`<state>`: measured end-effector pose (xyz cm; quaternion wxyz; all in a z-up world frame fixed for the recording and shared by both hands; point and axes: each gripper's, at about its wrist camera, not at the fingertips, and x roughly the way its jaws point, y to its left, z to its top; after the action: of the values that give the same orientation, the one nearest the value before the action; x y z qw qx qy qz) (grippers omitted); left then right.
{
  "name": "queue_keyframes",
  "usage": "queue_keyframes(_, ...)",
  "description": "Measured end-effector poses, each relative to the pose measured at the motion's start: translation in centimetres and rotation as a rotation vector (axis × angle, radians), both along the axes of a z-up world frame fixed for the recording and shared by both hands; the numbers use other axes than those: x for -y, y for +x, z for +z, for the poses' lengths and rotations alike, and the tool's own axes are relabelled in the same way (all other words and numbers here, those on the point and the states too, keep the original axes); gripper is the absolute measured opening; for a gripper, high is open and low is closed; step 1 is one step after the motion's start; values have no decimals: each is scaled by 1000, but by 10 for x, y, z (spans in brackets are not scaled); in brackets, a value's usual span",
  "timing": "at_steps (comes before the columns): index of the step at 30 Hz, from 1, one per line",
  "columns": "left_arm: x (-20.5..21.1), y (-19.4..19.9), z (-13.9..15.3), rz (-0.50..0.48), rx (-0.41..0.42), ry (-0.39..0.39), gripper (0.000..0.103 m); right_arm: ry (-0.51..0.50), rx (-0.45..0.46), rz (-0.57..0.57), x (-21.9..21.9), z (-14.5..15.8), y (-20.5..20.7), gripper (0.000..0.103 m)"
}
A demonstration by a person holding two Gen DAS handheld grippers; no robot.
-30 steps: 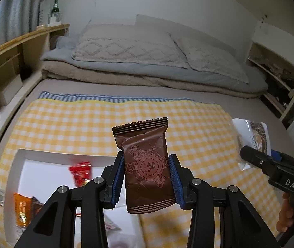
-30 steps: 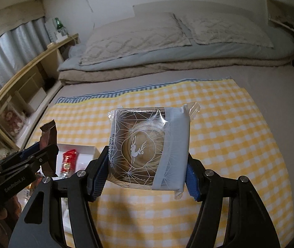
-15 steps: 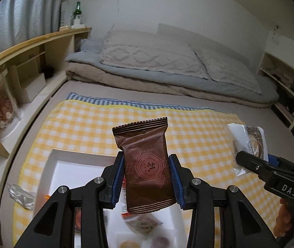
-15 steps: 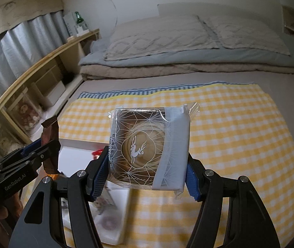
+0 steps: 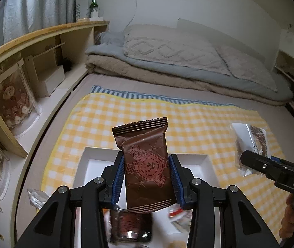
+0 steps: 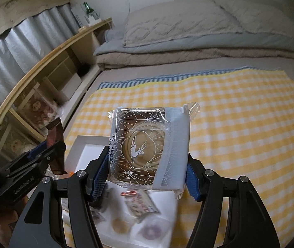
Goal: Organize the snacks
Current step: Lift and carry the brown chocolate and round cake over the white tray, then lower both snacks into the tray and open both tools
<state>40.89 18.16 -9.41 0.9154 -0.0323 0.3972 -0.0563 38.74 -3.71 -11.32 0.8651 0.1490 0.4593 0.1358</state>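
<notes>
The left tongs [image 5: 147,177] are clamped across the lower half of a brown foil snack packet [image 5: 144,163], which stands upright between the blue pads. The right tongs [image 6: 147,165] are clamped on a clear-wrapped pastry with a rabbit emblem [image 6: 150,146], gripped by its two side edges. Both hang over a white tray [image 5: 97,150] that lies on the yellow checked cloth [image 5: 198,124] spread over the bed.

The brown packet looks light, with a slick, crinkly film; gripping it across the filled middle, as here, suits it better than pinching the flat crimped seal at 12 o'clock, which would flop. The pastry is likely soft and crushable under thin film that could slide, so a gentle squeeze on the sides, clear of the loose seal flap at its 2 o'clock corner, seems wise.

The left wrist view shows the far rim of the tray either side of the packet, and the right tongs coming in at 4 o'clock. The right wrist view shows more of what is in the tray: several small wrapped snacks [image 6: 142,204] at 6 o'clock, too blurred to name with confidence, and the left tongs at 9 o'clock.
</notes>
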Motion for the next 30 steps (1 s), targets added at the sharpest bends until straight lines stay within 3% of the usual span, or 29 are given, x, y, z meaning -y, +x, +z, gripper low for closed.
queue_keyframes(11, -20, 51, -52, -2, -86, 70, 40, 76, -108, 41, -48, -42, 26, 65)
queue_keyframes(16, -27, 73, -77, 7, -116, 95, 34, 128, -180, 50, -68, -65, 37, 65)
queue_keyframes(24, -29, 102, -115, -1, -178, 106, 34, 131, -238, 55, -82, -91, 50, 65)
queue_keyframes(30, -20, 117, -141, -51, -233, 143, 49, 154, -283, 37, -83, -106, 57, 65)
